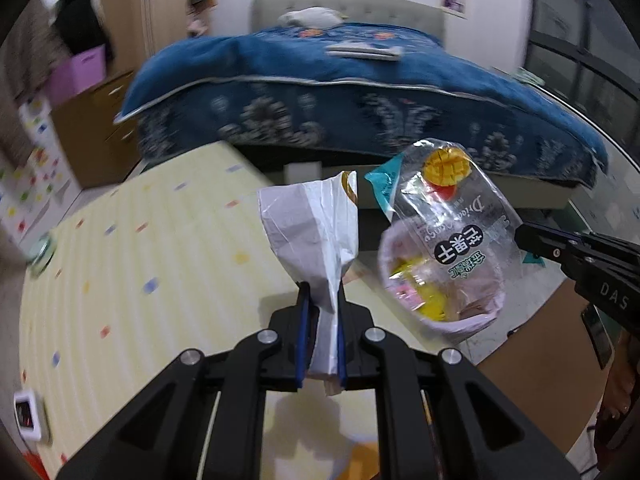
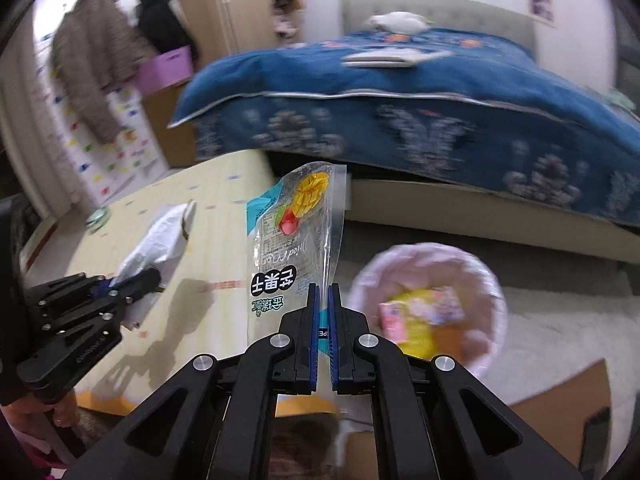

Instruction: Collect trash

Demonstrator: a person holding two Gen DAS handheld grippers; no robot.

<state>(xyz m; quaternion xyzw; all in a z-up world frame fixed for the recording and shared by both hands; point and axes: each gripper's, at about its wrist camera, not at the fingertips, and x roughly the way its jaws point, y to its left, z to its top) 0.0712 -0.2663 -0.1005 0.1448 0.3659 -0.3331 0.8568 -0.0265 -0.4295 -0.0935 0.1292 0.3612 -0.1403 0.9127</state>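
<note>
Two pieces of trash are picked up, not yet in the bin.

The left tool (image 1: 320, 312) is squeezed on a white paper bag (image 1: 308, 224). The right tool (image 2: 323, 312) pinches a mango snack bag (image 2: 292, 248) beside the pink bin (image 2: 492, 276), which already has wrappers inside.

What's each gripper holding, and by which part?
Left gripper: white paper bag, pinched at its crumpled lower end. Right gripper: clear dried-mango packet, pinched at its bottom edge.
</note>
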